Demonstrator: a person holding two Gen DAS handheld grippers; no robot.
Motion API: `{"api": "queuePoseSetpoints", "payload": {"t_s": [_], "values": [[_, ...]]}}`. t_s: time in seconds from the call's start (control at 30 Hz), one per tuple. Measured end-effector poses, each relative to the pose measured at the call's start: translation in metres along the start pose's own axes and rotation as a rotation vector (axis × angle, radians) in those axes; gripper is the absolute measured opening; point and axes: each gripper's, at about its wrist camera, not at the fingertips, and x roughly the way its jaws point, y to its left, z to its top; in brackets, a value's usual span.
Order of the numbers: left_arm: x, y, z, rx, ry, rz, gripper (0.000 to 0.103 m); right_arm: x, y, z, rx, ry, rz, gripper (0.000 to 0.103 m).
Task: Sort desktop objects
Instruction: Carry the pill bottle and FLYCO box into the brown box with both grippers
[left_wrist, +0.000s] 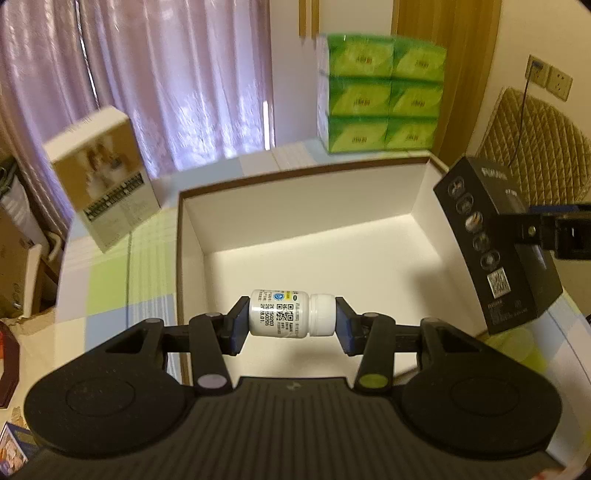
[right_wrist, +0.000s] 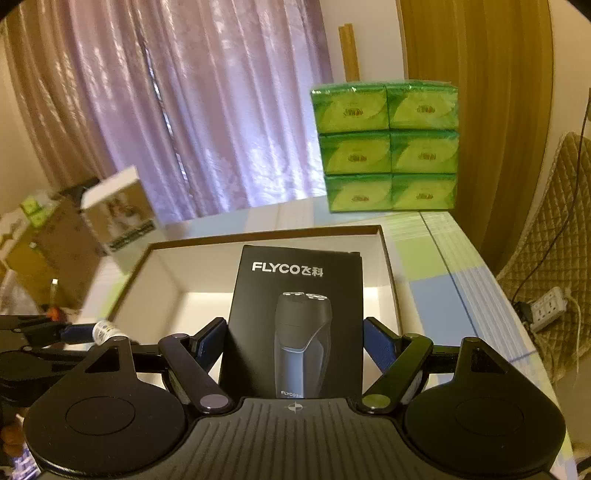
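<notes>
Between our left gripper's (left_wrist: 291, 320) closed pads, low centre of its frame, lies a white pill bottle (left_wrist: 285, 314) sideways over the open white box (left_wrist: 303, 206). Our right gripper (right_wrist: 294, 341) clamps the black shaver box (right_wrist: 295, 325) upright, mid-frame, above that box's near edge.

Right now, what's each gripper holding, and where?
Left gripper: bottle, pinched end to end, base and cap. Right gripper: shaver box, gripped by its side edges.
</notes>
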Motion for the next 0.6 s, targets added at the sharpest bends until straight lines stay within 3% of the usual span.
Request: {"api": "queuePoseSetpoints", "payload": {"t_s": [0.27, 0.6], "values": [[0.058, 0.011, -0.005, 0.054, 0.14, -0.006, 0.042, 0.056, 0.003, -0.003, -0.035, 0.087, -0.075, 0.076], [0.091, 0.007, -0.017, 0.109, 0.253, 0.013, 0.042, 0.086, 0.002, -0.014, -0.083, 0.162, -0.131, 0.076]]}}
